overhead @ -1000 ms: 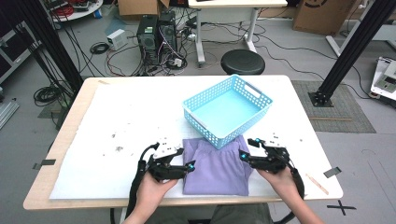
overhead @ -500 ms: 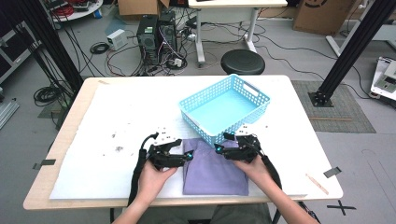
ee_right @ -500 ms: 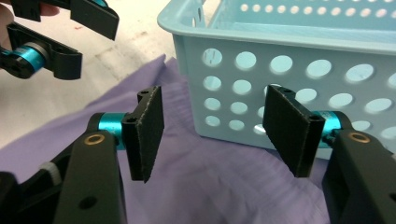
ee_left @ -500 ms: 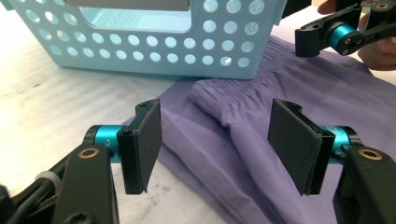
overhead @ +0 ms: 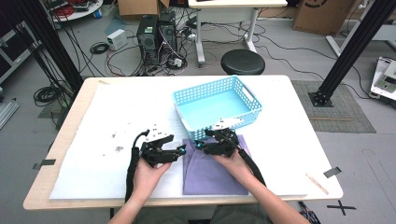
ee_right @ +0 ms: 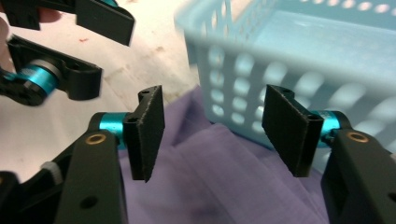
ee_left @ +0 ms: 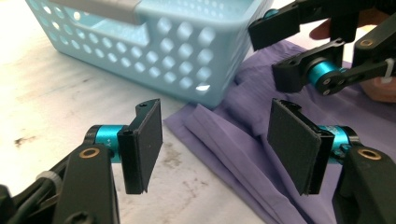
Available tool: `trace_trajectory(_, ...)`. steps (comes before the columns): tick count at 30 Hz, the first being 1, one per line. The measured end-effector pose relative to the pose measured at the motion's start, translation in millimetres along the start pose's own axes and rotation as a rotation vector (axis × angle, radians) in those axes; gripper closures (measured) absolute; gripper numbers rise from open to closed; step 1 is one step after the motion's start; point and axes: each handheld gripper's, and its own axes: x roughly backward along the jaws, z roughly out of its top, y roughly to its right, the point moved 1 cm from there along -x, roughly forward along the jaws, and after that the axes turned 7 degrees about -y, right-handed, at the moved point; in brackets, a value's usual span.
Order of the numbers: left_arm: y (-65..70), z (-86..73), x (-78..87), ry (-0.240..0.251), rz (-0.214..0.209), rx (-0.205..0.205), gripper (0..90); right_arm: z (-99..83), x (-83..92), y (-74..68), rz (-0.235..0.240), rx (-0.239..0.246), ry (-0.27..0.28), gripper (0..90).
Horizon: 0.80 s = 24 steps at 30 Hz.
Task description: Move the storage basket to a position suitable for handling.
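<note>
Sliding your right tongs (overhead: 200, 145) inward over the purple cloth (overhead: 212, 173) at the desk's near edge, you now face the left tongs (overhead: 181, 150); both gape empty, ready to pinch its folded edge.

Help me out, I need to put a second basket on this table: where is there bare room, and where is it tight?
Free: the white mat left of the basket, up to the far left corner, and the strip right of the basket toward the table's right edge. Crowded: the near middle, where the left gripper and right gripper meet, jaws open, at the purple cloth against the basket.
</note>
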Motion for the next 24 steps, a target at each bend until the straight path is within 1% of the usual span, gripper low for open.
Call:
trace_trajectory(2,-1.9,-0.3,-0.1,0.003,0.009,0.004,35.6,6.9,-6.0,-5.0,-0.005,0.016,-0.005,39.7)
trace_trajectory(3,-3.1,-0.6,-0.1,0.005,0.011,0.008,35.5,8.6,-7.6,-6.3,0.000,0.020,-0.010,39.7)
trace_trajectory(6,-5.6,-0.6,0.6,0.016,0.021,0.007,35.5,9.5,-10.3,-7.9,0.007,0.027,-0.013,39.2)
trace_trajectory(10,-7.0,1.0,-0.9,0.034,0.030,0.008,35.1,5.6,-1.0,-2.6,0.008,0.038,0.009,38.0)
trace_trajectory(12,-6.8,2.5,-2.4,0.042,0.033,0.002,34.5,2.4,8.5,2.1,0.002,0.037,0.020,37.8)
trace_trajectory(13,-6.2,3.6,-3.4,0.046,0.034,0.002,34.4,-0.1,15.0,6.6,-0.006,0.045,0.031,37.8)
trace_trajectory(16,-4.9,7.2,-7.2,0.054,0.040,0.000,33.2,-7.7,31.9,20.0,-0.031,0.039,0.059,37.7)
trace_trajectory(18,-4.5,8.4,-11.2,0.050,0.049,-0.010,32.8,-13.7,43.5,30.7,-0.059,0.024,0.069,37.5)
trace_trajectory(19,-4.5,8.7,-13.6,0.045,0.048,-0.007,32.6,-17.0,48.9,36.8,-0.076,0.024,0.079,37.3)
trace_trajectory(22,-3.7,9.9,-20.5,0.044,0.047,0.000,31.7,-26.1,64.3,53.9,-0.120,0.000,0.100,37.1)
trace_trajectory(24,-2.7,11.8,-24.6,0.036,0.048,-0.009,31.7,-32.9,74.5,67.9,-0.158,-0.017,0.121,36.9)
